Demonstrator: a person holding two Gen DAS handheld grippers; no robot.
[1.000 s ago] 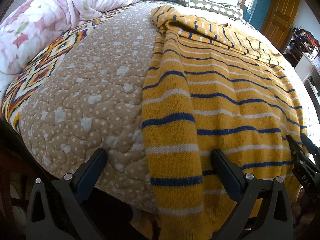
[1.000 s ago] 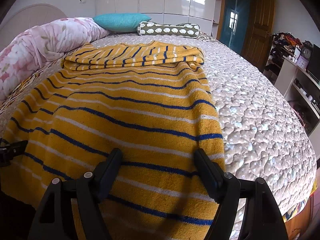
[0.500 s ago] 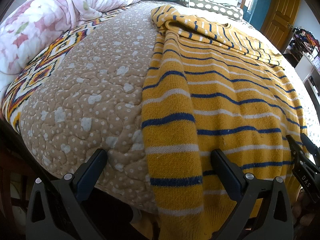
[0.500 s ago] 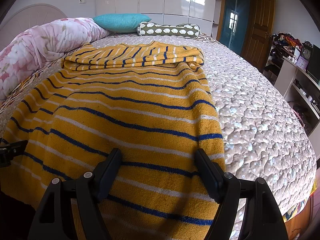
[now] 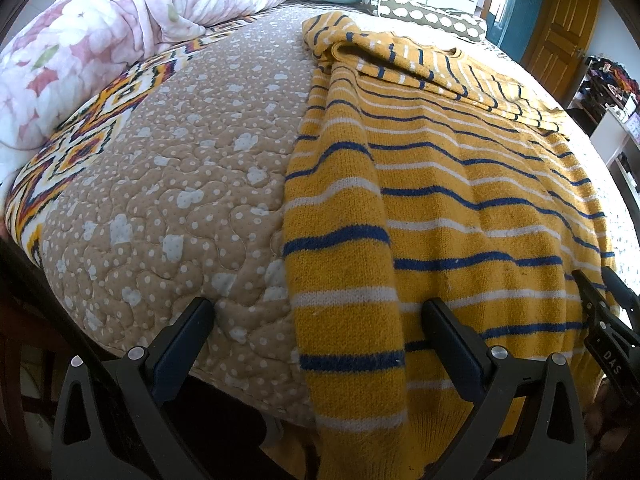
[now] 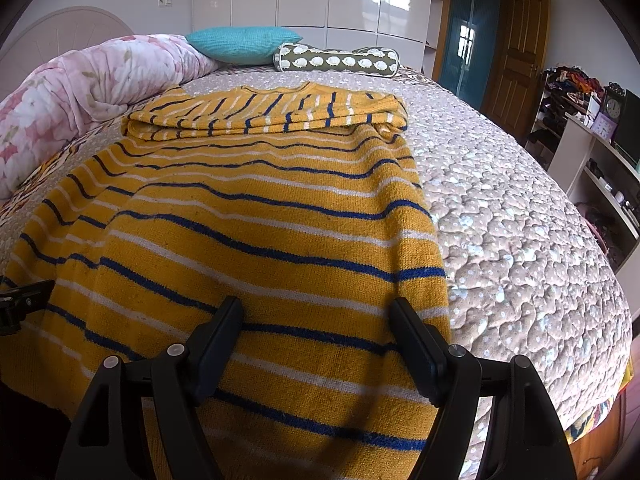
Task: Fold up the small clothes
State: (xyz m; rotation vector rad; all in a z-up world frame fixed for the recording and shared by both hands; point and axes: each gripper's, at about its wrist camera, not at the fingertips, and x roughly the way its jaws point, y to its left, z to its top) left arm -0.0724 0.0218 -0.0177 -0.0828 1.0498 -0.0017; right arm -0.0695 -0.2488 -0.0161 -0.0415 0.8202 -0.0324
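Note:
A yellow sweater with blue and white stripes (image 5: 460, 184) lies flat on the bed, sleeves folded across its far end, hem hanging over the near bed edge. It also fills the right wrist view (image 6: 240, 232). My left gripper (image 5: 316, 312) is open at the sweater's left hem corner, one finger over the quilt, the other over the knit. My right gripper (image 6: 316, 312) is open over the hem near the sweater's right edge. The right gripper's tips (image 5: 604, 304) show at the right of the left wrist view. Neither holds anything.
The bed has a beige dotted quilt (image 5: 172, 184). A pink floral duvet (image 6: 80, 92) is rolled along the left. A teal pillow (image 6: 244, 42) and a patterned bolster (image 6: 340, 60) lie at the head. A white shelf unit (image 6: 592, 168) stands at the right.

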